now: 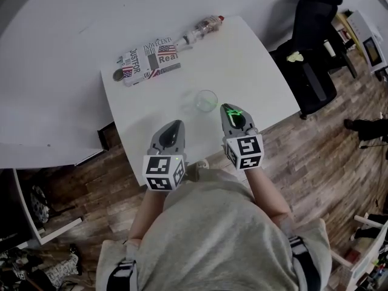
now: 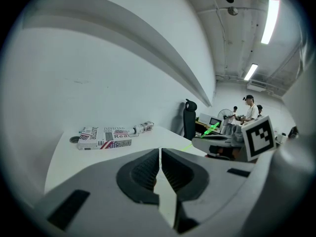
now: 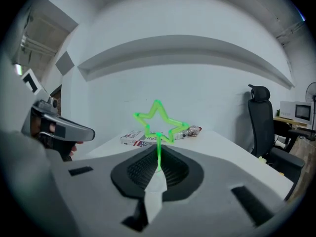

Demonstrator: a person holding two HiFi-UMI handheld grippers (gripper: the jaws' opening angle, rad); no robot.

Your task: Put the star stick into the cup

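A clear cup point(image 1: 206, 100) stands on the white table point(image 1: 254, 71), just ahead of both grippers. My right gripper point(image 1: 230, 109) point(image 3: 158, 154) is shut on the thin stem of the green star stick point(image 1: 234, 111) point(image 3: 159, 121), and the star head stands upright above the jaws. It hovers just right of the cup, near the table's front edge. My left gripper point(image 1: 177, 125) point(image 2: 159, 151) is shut with nothing between its jaws, to the left of the cup. From the left gripper view the star stick point(image 2: 212, 128) shows at the right. Neither gripper view shows the cup.
A printed box point(image 1: 148, 59) point(image 2: 104, 138) point(image 3: 136, 137) and a small bottle point(image 1: 203, 28) point(image 2: 143, 128) point(image 3: 191, 131) lie at the table's far side. A black office chair point(image 1: 312, 47) point(image 3: 260, 117) stands to the right. People stand in the distance, seen in the left gripper view.
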